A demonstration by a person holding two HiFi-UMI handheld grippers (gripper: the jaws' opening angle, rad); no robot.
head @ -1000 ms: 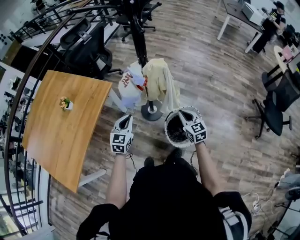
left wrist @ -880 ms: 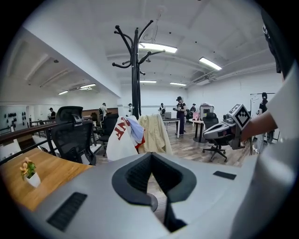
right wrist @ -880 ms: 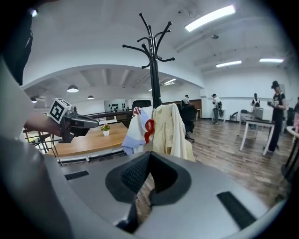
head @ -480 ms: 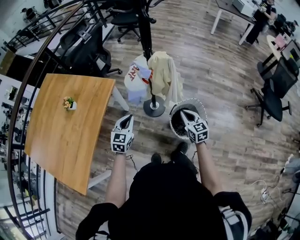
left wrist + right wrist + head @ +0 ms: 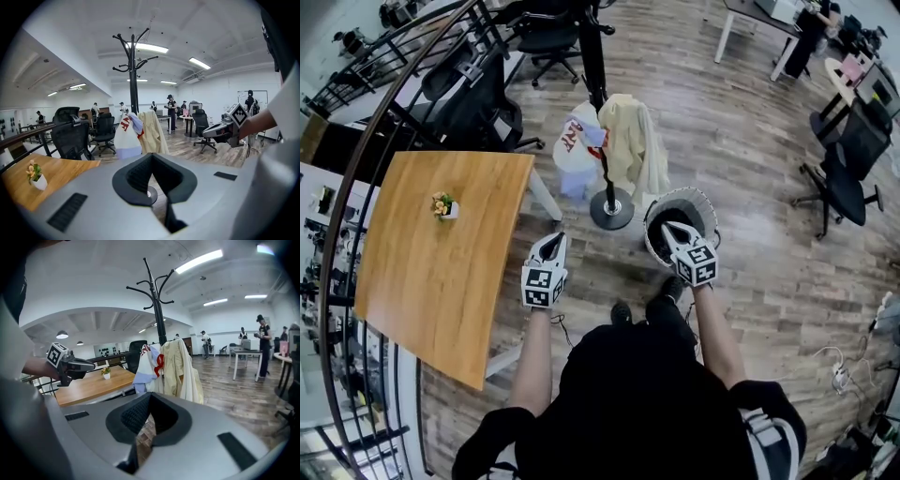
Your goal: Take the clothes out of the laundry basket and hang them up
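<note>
**A:** Why do the clothes sit where they do?

**B:** The cream garment [image 5: 635,141] and the white garment [image 5: 570,142] hang side by side on the coat rack [image 5: 598,84], which is where the task wants them. The laundry basket [image 5: 680,193] stands on the floor just beside the rack's base, I'd guess to keep each carry short. Its inside is dark, so I cannot tell whether anything is left.

**A:** And the hands?

**B:** Both forearms stretch forward, side by side. The left tongs [image 5: 551,240] point ahead and slightly down over bare floor, between the counter [image 5: 431,281] and the rack's base. Their jaws are together with nothing between them. The right tongs [image 5: 667,229], likewise closed and empty, hang over the basket's near rim.
</note>
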